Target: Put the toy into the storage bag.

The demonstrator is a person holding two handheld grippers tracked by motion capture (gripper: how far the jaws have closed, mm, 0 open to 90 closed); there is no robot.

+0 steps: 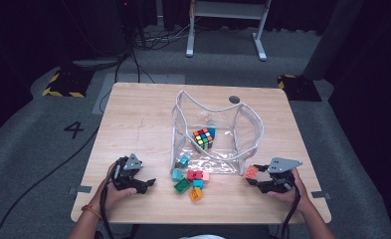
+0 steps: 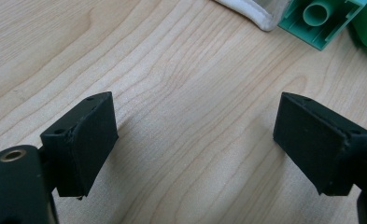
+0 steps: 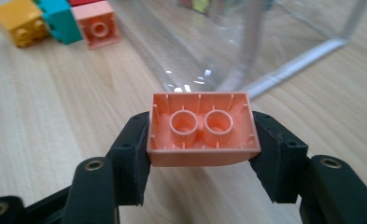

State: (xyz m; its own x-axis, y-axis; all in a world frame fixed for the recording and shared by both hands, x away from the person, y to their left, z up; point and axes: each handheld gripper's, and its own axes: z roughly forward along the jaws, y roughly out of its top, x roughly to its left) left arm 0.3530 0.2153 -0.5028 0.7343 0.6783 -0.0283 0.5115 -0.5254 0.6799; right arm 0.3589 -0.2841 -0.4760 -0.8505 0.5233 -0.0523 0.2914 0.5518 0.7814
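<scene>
A clear plastic bag [image 1: 218, 134] with a white trim stands open in the middle of the table, with a Rubik's cube [image 1: 203, 138] inside it. Several loose toy bricks lie in front of the bag, among them a green one [image 1: 182, 185] and an orange one [image 1: 196, 194]. My right gripper [image 1: 252, 177] sits at the bag's right front corner, shut on a salmon brick [image 3: 202, 128] whose hollow underside faces the camera. My left gripper [image 2: 195, 135] rests open over bare wood at the left, with nothing between its jaws. A green brick [image 2: 321, 18] lies just beyond it.
The wooden table [image 1: 133, 119] has bare room on its left half and behind the bag. In the right gripper view, orange [image 3: 20, 21], teal [image 3: 59, 18] and pink [image 3: 97, 28] bricks lie at the upper left, and the bag's wall [image 3: 265, 42] rises ahead.
</scene>
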